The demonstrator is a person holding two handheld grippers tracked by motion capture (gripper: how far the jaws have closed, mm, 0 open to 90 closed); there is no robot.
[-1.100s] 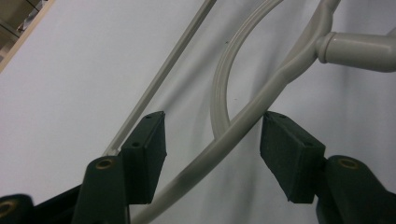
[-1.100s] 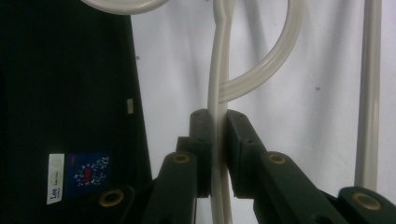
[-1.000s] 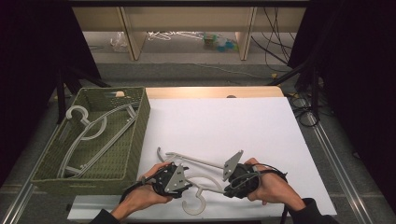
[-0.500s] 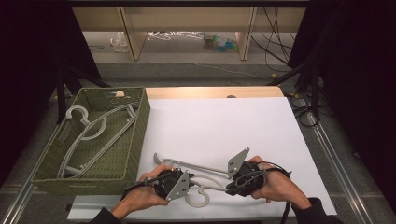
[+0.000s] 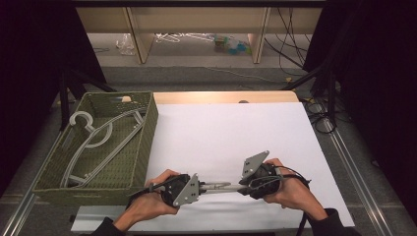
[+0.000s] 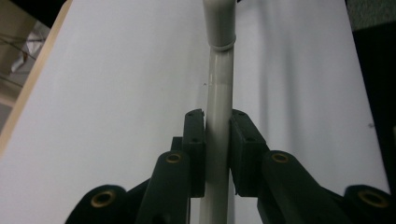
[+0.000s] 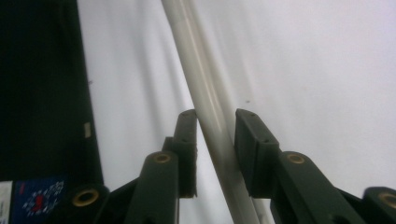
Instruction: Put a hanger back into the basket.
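High view: both grippers low at the near table edge, facing each other across a short stretch of grey hanger (image 5: pixel 216 187). Left gripper (image 5: pixel 196 188) holds one end, right gripper (image 5: pixel 242 188) the other; most of the hanger is hidden under the hands. Green basket (image 5: pixel 142 147) sits left of the white table (image 5: pixel 231 132), with more hangers (image 5: pixel 93 140) lying inside. Jaw state can't be read from here.

Left gripper view: jaws closed on the hanger bar (image 6: pixel 218 135), pads touching both sides, bar running straight up the frame to a sleeve joint. Solid, centred grip.

Right gripper view: bar (image 7: pixel 210 126) runs at a slant between the jaws. It touches the left pad; a gap shows by the right pad, so the jaws look only partly closed around it, not clamped.

Likely step: lift the hanger toward the basket. Right should close fully and square up first, then both hands rise level so the bar doesn't twist out.
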